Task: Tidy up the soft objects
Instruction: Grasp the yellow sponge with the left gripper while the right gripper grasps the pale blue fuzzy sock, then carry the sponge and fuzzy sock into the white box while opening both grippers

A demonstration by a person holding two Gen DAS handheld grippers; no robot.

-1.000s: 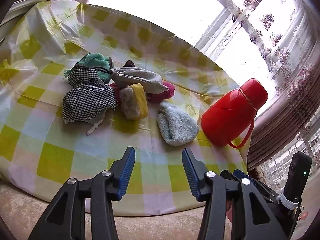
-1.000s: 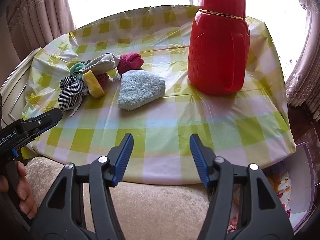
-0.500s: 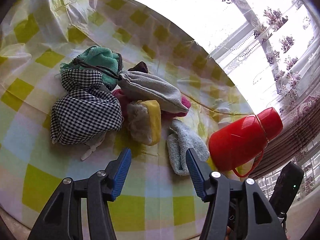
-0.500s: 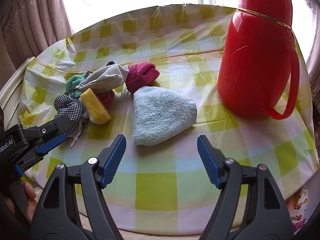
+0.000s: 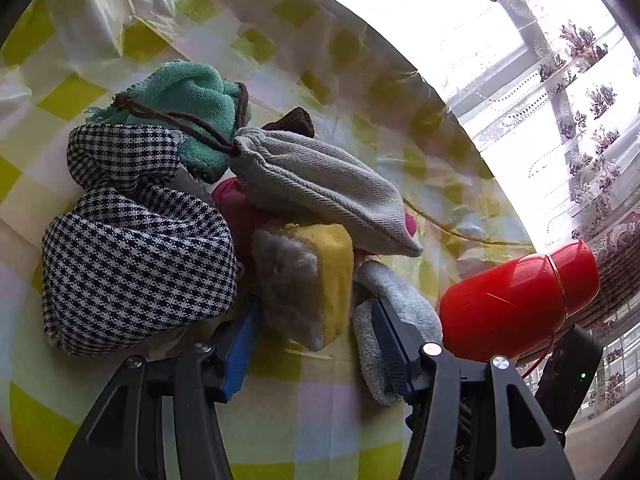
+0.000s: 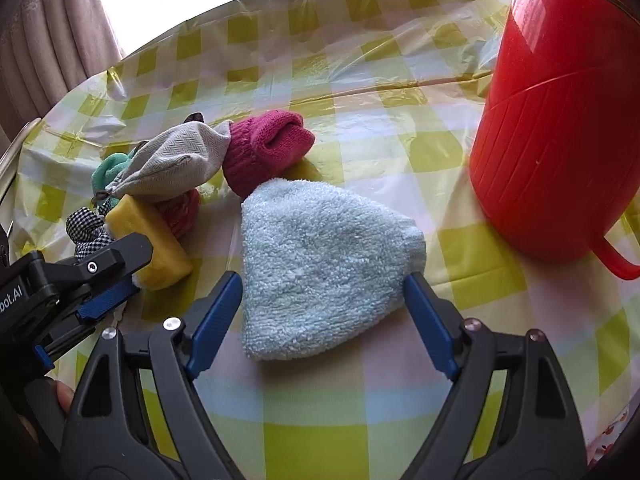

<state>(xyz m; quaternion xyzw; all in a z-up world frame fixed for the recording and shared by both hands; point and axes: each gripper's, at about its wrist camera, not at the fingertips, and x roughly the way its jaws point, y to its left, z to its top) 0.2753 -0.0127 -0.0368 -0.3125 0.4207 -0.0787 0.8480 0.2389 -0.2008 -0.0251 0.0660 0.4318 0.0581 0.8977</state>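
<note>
Red plastic thermos jug (image 6: pixel 560 120) upright on yellow-green checked tablecloth (image 6: pixel 320 420), handle toward the camera. Behind, floral lace curtain (image 5: pixel 580 80) over bright window.

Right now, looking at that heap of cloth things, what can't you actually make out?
- Left wrist view: the pink item lies mostly buried under the grey pouch.
- Left wrist view: the brown item peeks out behind it; unidentifiable.
- Right wrist view: the red flask is cut off by the frame edge.

1. Pale blue terry cloth (image 6: pixel 320 268) lies flat, apart from the pile.
2. Yellow sponge (image 5: pixel 316 280) lies on its side beside the houndstooth pouch (image 5: pixel 132 264).
3. Grey drawstring pouch (image 5: pixel 320 188) rests on the magenta sock (image 6: pixel 266 148), with the teal cloth (image 5: pixel 188 100) behind.
</note>
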